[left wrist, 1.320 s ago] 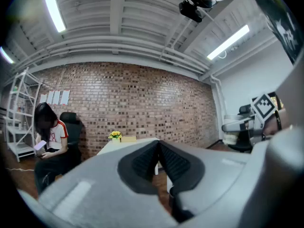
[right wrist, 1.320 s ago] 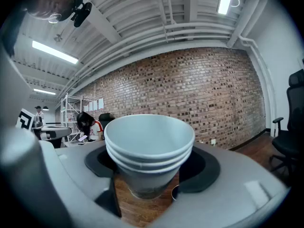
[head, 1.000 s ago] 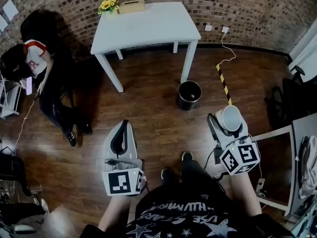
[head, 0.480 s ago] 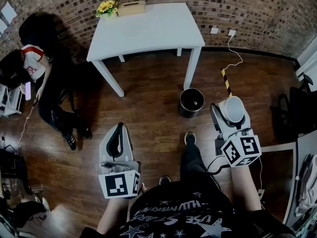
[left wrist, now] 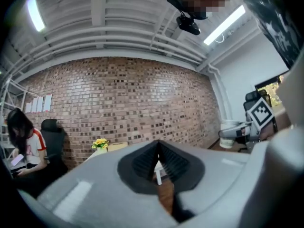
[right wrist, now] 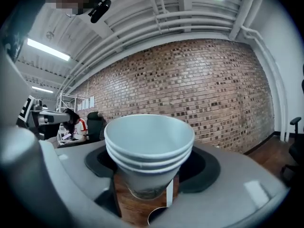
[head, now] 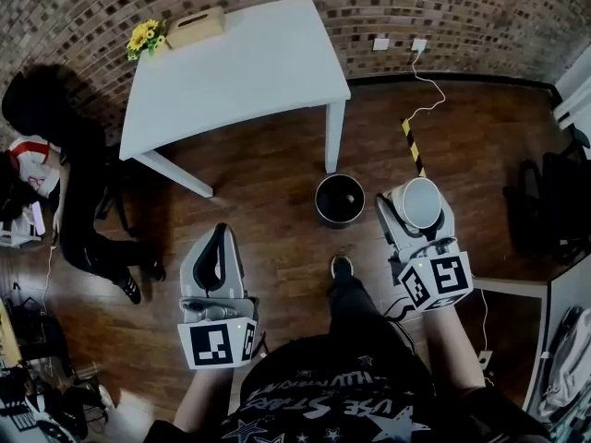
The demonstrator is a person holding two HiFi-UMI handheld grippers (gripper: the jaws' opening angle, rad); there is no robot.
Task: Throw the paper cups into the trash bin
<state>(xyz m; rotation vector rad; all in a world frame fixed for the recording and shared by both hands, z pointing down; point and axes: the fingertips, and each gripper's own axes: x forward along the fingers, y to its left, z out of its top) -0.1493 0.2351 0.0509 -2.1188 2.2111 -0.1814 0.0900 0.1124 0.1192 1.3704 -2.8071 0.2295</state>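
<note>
A stack of white paper cups [head: 422,198] stands upright between the jaws of my right gripper [head: 413,212], which is shut on it. In the right gripper view the nested cups [right wrist: 149,146] fill the gap of that gripper [right wrist: 149,177], and a dark round rim shows below them. The black trash bin [head: 339,199] stands on the wood floor just left of the cups, by a leg of the white table [head: 235,63]. My left gripper [head: 219,235] hangs lower left of the bin, shut and empty. Its pads [left wrist: 147,163] meet in the left gripper view.
Yellow flowers [head: 146,36] and a tan box [head: 196,26] sit on the table's far edge. A seated person [head: 37,169] is at the far left. A white cable [head: 427,90] and striped tape [head: 413,146] lie right of the bin. A dark chair [head: 554,197] stands at the right.
Both grippers have travelled forward across the floor toward the table. The bin now lies right beside the held cups. The left jaws stay shut and the right jaws keep their grip.
</note>
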